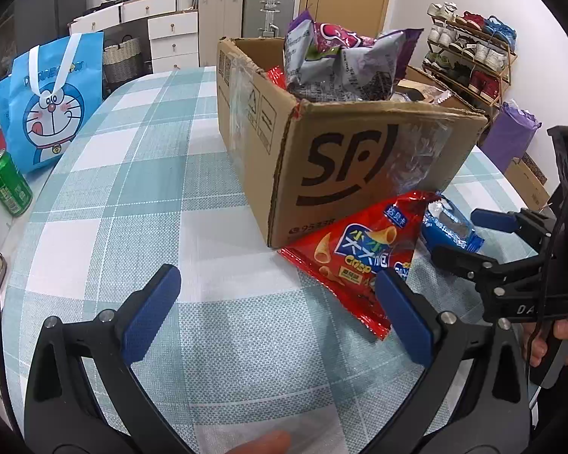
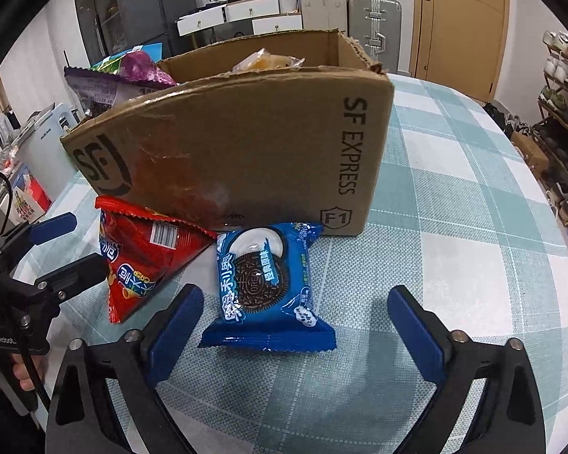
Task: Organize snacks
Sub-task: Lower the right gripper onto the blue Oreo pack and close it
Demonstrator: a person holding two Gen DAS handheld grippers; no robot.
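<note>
An open SF cardboard box stands on the checked tablecloth, holding purple and grey snack bags; it also shows in the right wrist view. A red crisp bag leans against the box's near corner and also shows in the right wrist view. A blue Oreo pack lies beside it, also in the left wrist view. My left gripper is open and empty, its right finger over the red bag's edge. My right gripper is open, just short of the Oreo pack.
A green can and a blue Doraemon bag sit at the table's left edge. A shoe rack stands to the right. Drawers and suitcases line the back wall. The checked tablecloth stretches left of the box.
</note>
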